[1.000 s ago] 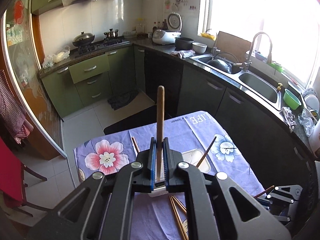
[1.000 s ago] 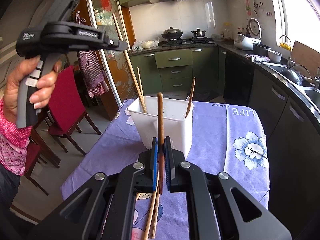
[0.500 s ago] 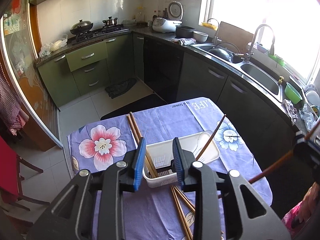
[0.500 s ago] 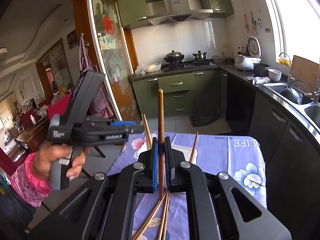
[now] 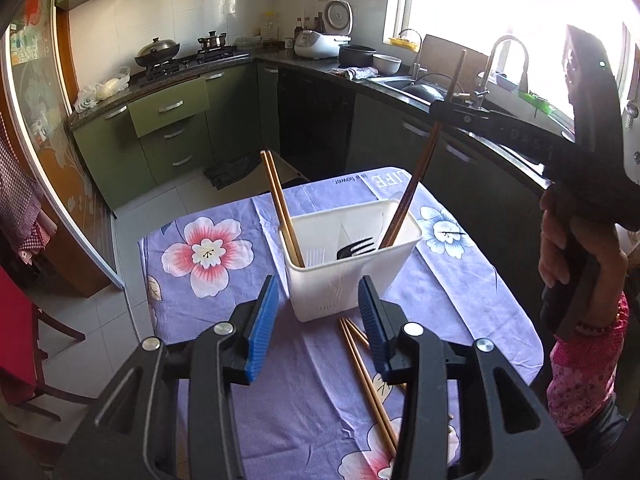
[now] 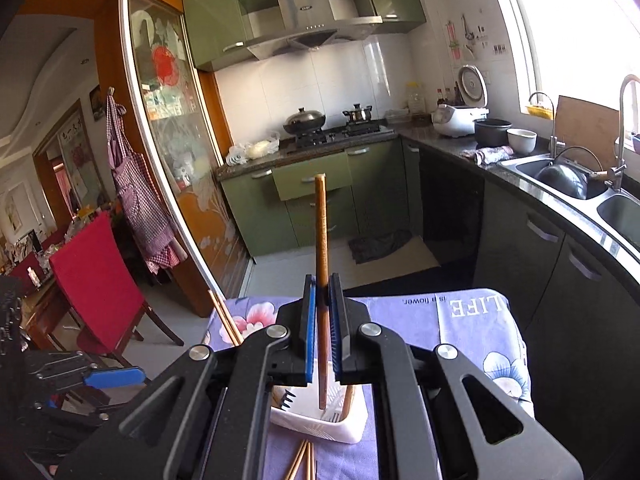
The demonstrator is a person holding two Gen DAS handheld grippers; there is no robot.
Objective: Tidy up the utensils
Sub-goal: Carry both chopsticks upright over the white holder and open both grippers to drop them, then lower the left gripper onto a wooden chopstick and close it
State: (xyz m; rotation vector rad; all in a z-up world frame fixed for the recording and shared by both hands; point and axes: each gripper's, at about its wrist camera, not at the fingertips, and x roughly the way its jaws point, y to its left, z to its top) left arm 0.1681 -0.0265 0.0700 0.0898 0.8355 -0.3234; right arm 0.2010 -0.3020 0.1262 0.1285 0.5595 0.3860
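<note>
left gripper (image 5: pixel 318 320) jaws opening, empty | white holder (image 5: pixel 352 264) maybe holds fork (image 5: pixel 356 247)

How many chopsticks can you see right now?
5 chopsticks: two lean in the bin's left corner, one is in the right claw over it, two lie on the table. Others may be hidden.

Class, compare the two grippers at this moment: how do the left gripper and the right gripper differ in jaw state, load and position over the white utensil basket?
The left gripper has jaws apart, just opened, holding nothing; the right gripper is shut on a brown chopstick.
The left gripper sits low before the white utensil basket; the right is raised above it, its chopstick's lower end inside the basket.
Both have blue-padded black jaws.
</note>
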